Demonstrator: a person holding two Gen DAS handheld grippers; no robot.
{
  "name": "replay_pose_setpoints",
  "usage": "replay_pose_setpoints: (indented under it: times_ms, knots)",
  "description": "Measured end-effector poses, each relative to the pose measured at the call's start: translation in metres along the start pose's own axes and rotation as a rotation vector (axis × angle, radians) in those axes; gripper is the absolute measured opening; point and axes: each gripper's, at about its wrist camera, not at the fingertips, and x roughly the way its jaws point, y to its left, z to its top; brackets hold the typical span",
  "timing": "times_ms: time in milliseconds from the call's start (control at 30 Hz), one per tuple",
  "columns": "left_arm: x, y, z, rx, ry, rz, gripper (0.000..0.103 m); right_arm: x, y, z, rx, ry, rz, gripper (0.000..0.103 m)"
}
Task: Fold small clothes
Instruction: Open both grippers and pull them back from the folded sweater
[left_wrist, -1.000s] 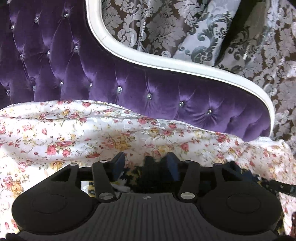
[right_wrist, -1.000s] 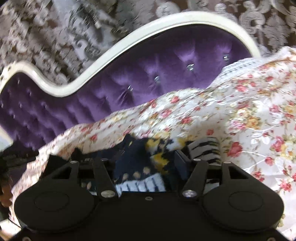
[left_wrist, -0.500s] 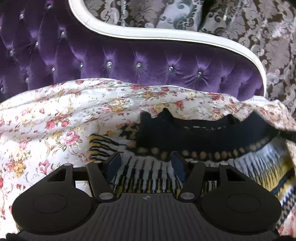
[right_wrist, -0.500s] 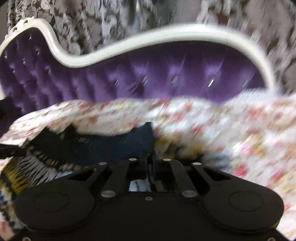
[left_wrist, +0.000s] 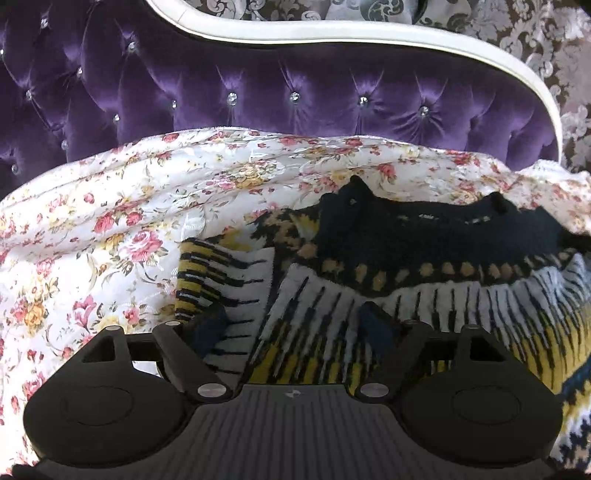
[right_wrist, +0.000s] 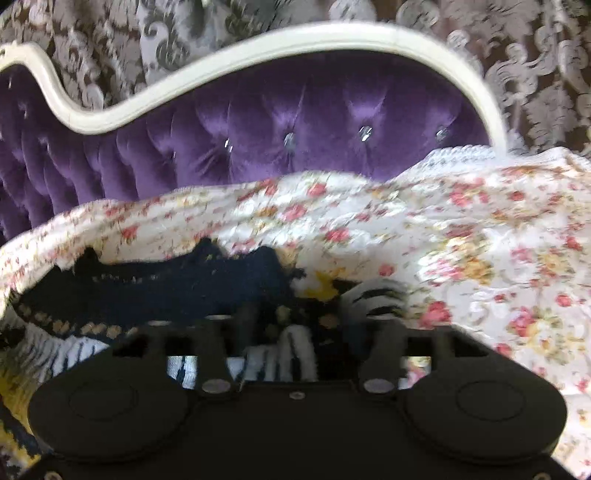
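Since half a second ago your right gripper (right_wrist: 295, 325) has spread its fingers apart; its view is blurred. Your left gripper (left_wrist: 291, 325) hangs wide open, holding nothing. Both straddle the patterned knit sweater (left_wrist: 406, 258), lying on the floral quilt (left_wrist: 110, 229). Beyond rises the purple tufted headboard (left_wrist: 295, 92).

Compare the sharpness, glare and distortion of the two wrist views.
Left wrist view: sharp; the sweater knit and floral bedspread read clearly; sheen on the purple headboard with bright stud glints; fisheye bends the white frame. Right wrist view: motion-blurred throughout; bedspread flowers smear and the right gripper fingers look soft, with similar headboard sheen and fisheye bending.
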Motion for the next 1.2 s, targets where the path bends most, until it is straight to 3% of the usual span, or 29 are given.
replay_pose_setpoints:
  times_ms: [100,200,300,333,433,533,600,867,1067,1200]
  knots:
    - [0.001,-0.001,-0.001,-0.013,-0.009,0.012,0.084,-0.022,0.004,-0.001,-0.018,-0.033,0.008,0.066]
    - [0.001,-0.001,-0.003,-0.020,-0.019,0.015,0.084,-0.034,0.016,-0.010,-0.064,-0.010,0.032,0.075]
    - [0.001,-0.001,-0.003,-0.026,-0.019,0.014,0.085,-0.031,0.028,-0.034,-0.194,0.093,-0.053,0.076]
    - [0.001,-0.001,-0.003,-0.028,-0.016,0.014,0.085,-0.032,0.028,-0.043,-0.207,0.083,-0.068,0.076]
    - [0.002,-0.001,-0.002,-0.032,-0.012,0.020,0.085,-0.043,0.015,-0.050,-0.105,0.071,-0.068,0.079]
    - [0.002,-0.002,-0.002,-0.036,-0.012,0.030,0.086,-0.044,0.009,-0.050,-0.057,0.120,-0.102,0.099]
    - [0.003,-0.003,-0.002,-0.040,-0.013,0.036,0.087,-0.044,0.003,-0.052,-0.007,0.166,-0.089,0.103]
    - [0.003,-0.003,-0.002,-0.048,-0.014,0.056,0.091,-0.052,-0.003,-0.061,0.078,0.131,-0.070,0.103]
    - [0.004,-0.004,-0.002,-0.054,-0.015,0.072,0.095,-0.049,0.008,-0.063,-0.027,0.154,-0.087,0.103]
    - [0.005,-0.002,-0.001,-0.061,-0.008,0.079,0.099,-0.048,0.006,-0.061,-0.023,0.173,-0.085,0.103]
